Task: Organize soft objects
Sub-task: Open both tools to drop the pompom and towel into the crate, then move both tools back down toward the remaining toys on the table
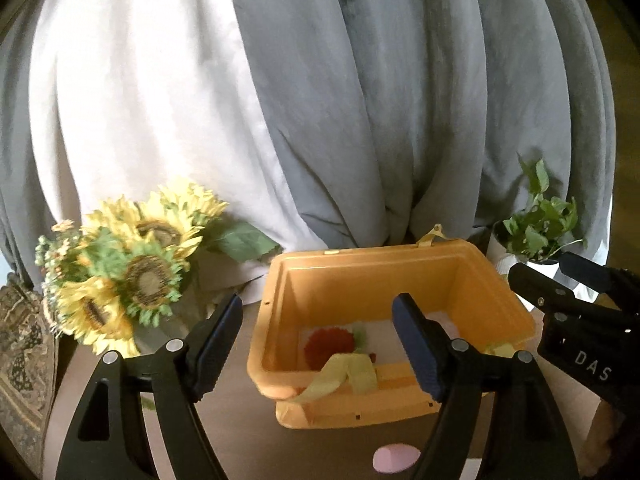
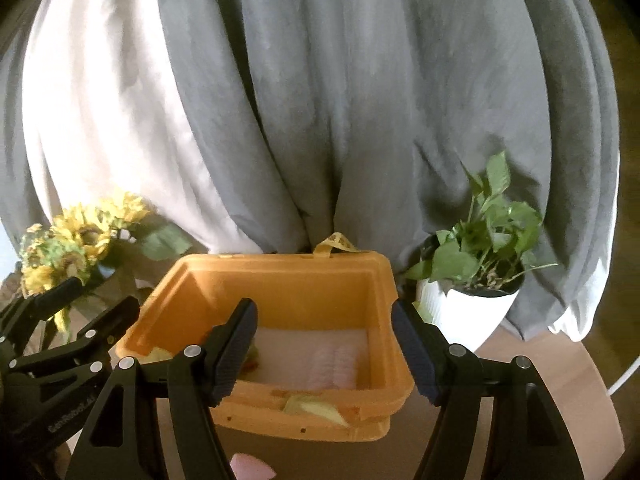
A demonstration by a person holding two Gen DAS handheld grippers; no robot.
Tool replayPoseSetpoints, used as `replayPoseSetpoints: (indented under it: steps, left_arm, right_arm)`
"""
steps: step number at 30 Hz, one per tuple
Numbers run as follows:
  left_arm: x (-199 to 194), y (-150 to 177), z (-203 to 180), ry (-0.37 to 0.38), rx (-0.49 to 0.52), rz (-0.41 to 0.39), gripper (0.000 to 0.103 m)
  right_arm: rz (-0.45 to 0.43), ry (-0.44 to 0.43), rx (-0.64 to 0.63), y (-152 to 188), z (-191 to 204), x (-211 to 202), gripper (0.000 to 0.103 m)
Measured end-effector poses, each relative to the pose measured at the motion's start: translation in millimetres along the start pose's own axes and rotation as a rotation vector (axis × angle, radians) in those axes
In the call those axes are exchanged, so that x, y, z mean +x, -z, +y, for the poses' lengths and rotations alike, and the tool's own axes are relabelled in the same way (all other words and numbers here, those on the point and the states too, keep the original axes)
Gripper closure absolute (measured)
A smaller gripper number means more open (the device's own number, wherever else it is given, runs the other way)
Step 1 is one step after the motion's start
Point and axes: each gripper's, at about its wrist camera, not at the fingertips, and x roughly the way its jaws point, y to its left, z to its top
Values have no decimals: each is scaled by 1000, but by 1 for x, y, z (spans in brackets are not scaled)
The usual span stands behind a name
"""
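Note:
An orange plastic bin stands on the round table; it also shows in the right wrist view. Inside lie a white cloth with a red flower and a pale ribbed soft item. A yellow-green ribbon hangs over the front rim. A pink soft object lies on the table in front of the bin, also in the right wrist view. My left gripper is open and empty before the bin. My right gripper is open and empty over the bin's front rim.
A bunch of artificial sunflowers stands left of the bin. A potted green plant in a white pot stands to its right. Grey and white curtains hang close behind. A patterned rug shows at far left.

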Motion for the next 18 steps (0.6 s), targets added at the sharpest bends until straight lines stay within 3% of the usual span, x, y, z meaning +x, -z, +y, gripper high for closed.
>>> replayPoseSetpoints:
  steps: [18]
  left_arm:
    - [-93, 29, 20, 7, 28, -49, 25]
  right_arm:
    - [-41, 2, 7, 28, 24, -89, 33]
